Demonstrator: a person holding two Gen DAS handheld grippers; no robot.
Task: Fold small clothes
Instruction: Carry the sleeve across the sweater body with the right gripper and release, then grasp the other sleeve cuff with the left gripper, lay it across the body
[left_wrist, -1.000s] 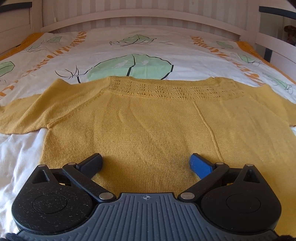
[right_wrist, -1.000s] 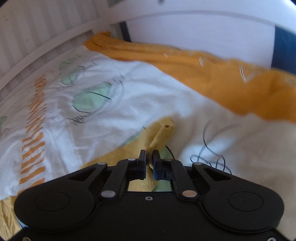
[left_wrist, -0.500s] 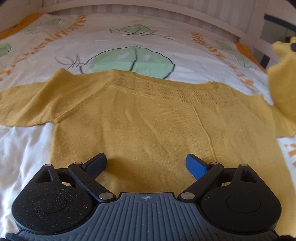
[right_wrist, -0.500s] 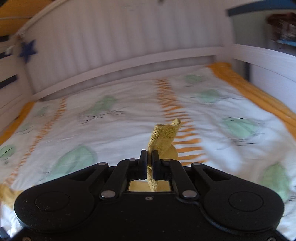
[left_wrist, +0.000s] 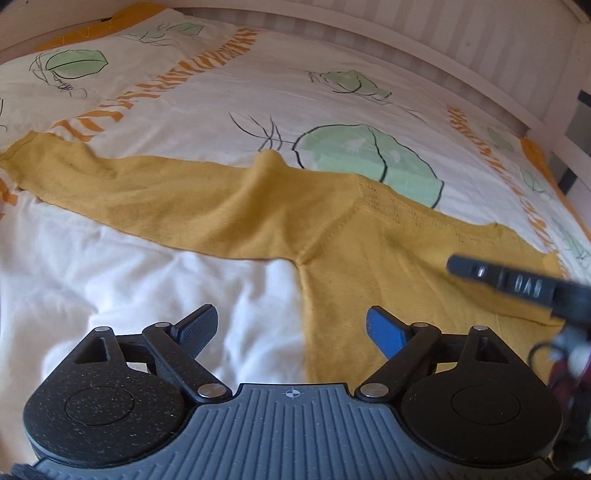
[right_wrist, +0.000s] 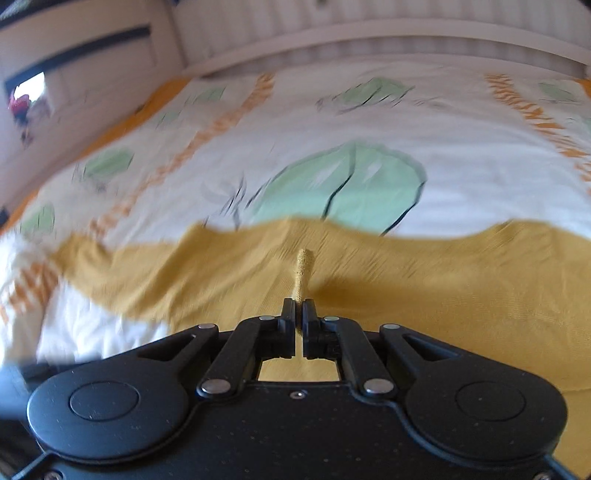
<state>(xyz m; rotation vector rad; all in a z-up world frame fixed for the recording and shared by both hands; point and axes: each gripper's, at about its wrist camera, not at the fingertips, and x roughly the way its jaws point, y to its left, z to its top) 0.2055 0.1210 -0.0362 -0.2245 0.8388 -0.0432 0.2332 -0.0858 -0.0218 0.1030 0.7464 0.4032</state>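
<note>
A mustard-yellow knitted sweater (left_wrist: 369, 266) lies flat on the leaf-printed white duvet (left_wrist: 258, 92), one sleeve stretching toward the frame's upper left. The left gripper (left_wrist: 291, 332) hovers spread wide over its lower edge. The right gripper (right_wrist: 299, 314) pinches a fold of it.

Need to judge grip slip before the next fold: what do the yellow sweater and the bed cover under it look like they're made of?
The yellow sweater looks like a soft, matte fine knit, maybe cotton or wool: visible stitch ribs, eyelet rows near the neckline. The bed cover looks like smooth woven cotton, printed with leaves, lightly creased. The right gripper pinches a thin knit fold; the left gripper is open.
</note>
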